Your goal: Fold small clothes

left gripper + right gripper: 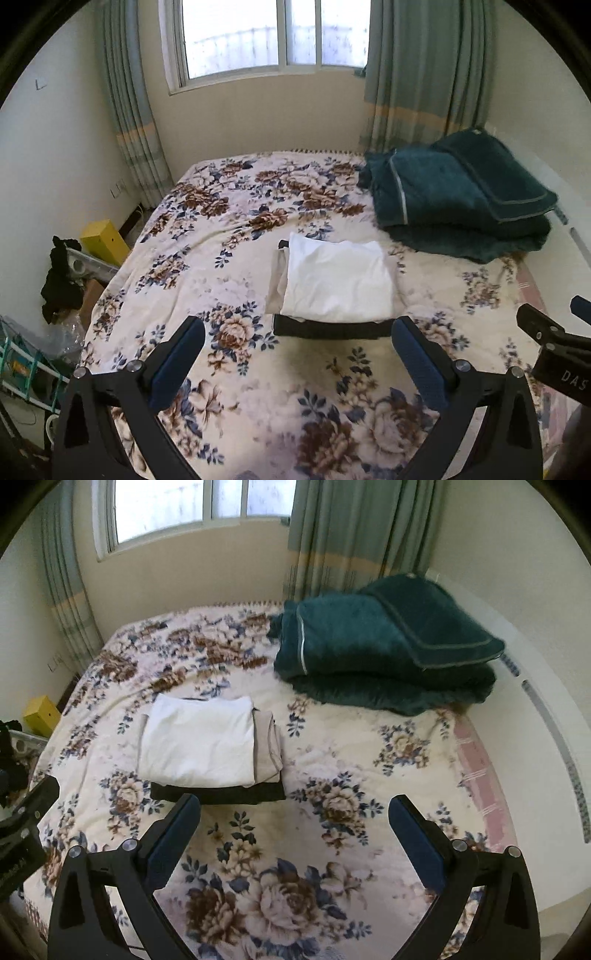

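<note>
Clearly both grippers stand spread wide with nothing between their blue pads: the left gripper fills the bottom of the left wrist view, and the right gripper does the same in the right wrist view, each hanging above the floral bedspread without touching any cloth. Just beyond the left gripper's fingertips, in the middle of the left wrist view, sits the pile of folded clothes: a white garment lies flat on top, a beige garment shows along its left edge, and a black garment peeks out at the near edge underneath. In the right wrist view the same pile lies left of centre, with the beige layer showing on its right side and the black one at the bottom edge, touching nothing but the bedspread. A dark green folded blanket is heaped in the upper right of the bed, well apart from the pile. Part of the right gripper juts in at the right edge of the left wrist view, and part of the left one at the left edge of the right wrist view. Behind the bed are a window and grey-green curtains; a yellow box stands on the floor at the left.
</note>
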`<state>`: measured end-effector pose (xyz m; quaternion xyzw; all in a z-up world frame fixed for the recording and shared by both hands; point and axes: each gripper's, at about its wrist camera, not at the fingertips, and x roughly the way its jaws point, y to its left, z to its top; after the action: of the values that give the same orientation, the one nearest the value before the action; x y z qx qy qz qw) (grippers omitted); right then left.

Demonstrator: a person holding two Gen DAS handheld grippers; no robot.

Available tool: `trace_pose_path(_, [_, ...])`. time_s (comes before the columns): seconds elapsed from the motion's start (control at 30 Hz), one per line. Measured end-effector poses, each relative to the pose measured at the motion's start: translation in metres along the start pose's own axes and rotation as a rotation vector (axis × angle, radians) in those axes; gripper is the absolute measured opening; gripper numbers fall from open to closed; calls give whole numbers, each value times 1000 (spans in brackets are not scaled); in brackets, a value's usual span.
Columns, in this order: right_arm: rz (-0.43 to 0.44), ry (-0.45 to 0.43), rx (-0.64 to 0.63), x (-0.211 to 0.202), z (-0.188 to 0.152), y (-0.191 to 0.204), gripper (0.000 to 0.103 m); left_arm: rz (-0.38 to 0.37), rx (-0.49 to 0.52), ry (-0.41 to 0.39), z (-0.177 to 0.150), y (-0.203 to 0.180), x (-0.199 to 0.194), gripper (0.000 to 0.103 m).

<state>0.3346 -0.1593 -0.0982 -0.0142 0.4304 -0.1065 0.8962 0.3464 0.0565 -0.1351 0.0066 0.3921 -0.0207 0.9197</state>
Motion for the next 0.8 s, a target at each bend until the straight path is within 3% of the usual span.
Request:
trace_pose_path(0.17, [4, -82, -2, -90, -22, -16, 103, -7, -8, -69, -6, -3, -73, 103])
trace_pose_path(0.4, [19, -168, 2, -186, -44, -33, 103, -16, -9, -116, -18, -7, -140, 103])
trace_pose_path(0.63, [45, -148, 1, -245, -49, -46, 103, -14, -16, -30, -19, -10, -176, 103])
trace_pose_path(0.8, [53, -148, -6, -280, -44, -52, 103, -8, -18, -10, -17, -12, -200, 103])
